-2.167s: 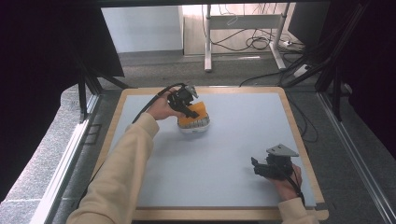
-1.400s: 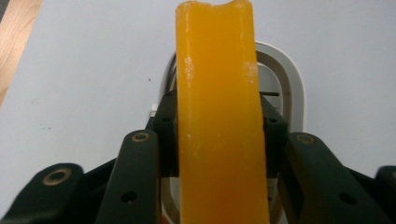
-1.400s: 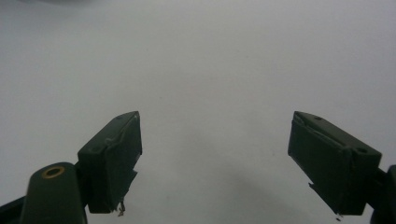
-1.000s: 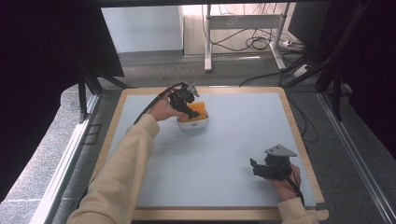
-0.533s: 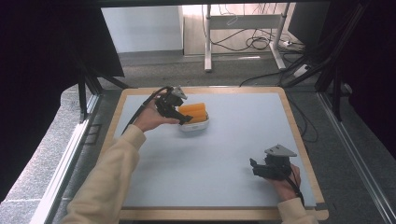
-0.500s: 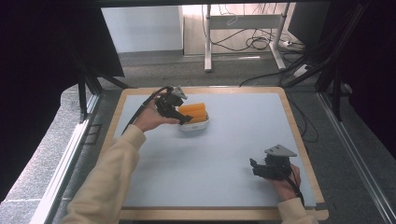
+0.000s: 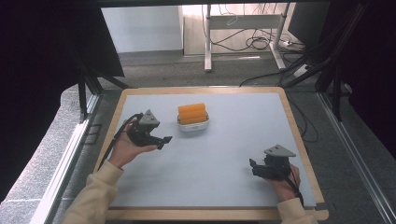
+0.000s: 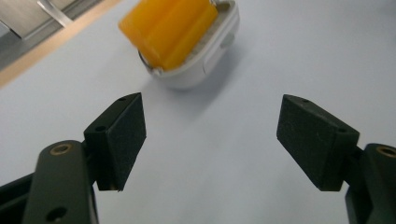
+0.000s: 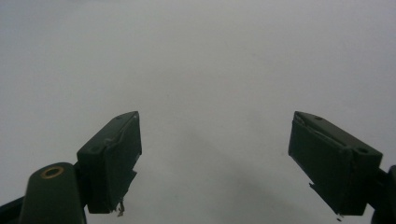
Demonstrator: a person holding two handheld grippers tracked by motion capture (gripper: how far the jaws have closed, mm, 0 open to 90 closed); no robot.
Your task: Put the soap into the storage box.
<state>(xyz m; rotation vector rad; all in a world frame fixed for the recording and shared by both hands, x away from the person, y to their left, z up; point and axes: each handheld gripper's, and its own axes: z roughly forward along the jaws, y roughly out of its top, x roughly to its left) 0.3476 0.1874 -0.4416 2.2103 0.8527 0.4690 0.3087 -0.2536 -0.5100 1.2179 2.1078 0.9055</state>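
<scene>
Nearest to us, the right tool (image 7: 254,166) sits low at the near right of the bench (image 7: 233,154), its jaws spread wide with nothing between them, and its own view looks out on bare grey surface. Over on the left, the left tool (image 7: 164,140) is just as wide open and just as empty, held in the left hand (image 7: 123,149) and aimed toward the small white dish (image 7: 193,125), which sits apart from it toward the far middle of the bench. Piled in that dish are orange blocks (image 7: 192,113), oblong pieces lying flat and side by side; their long axis runs roughly across the bench, left to right, tilted up a touch at the right end in the high view. Now the risks, as we judge them: the blocks stand proud of the dish rim, so a careless approach could clip them and tip one out. The dish looks light, too, so a nudge from one jaw might skate it across the smooth bench. And gripping along the length rather than across it would likely give a poor hold.
</scene>
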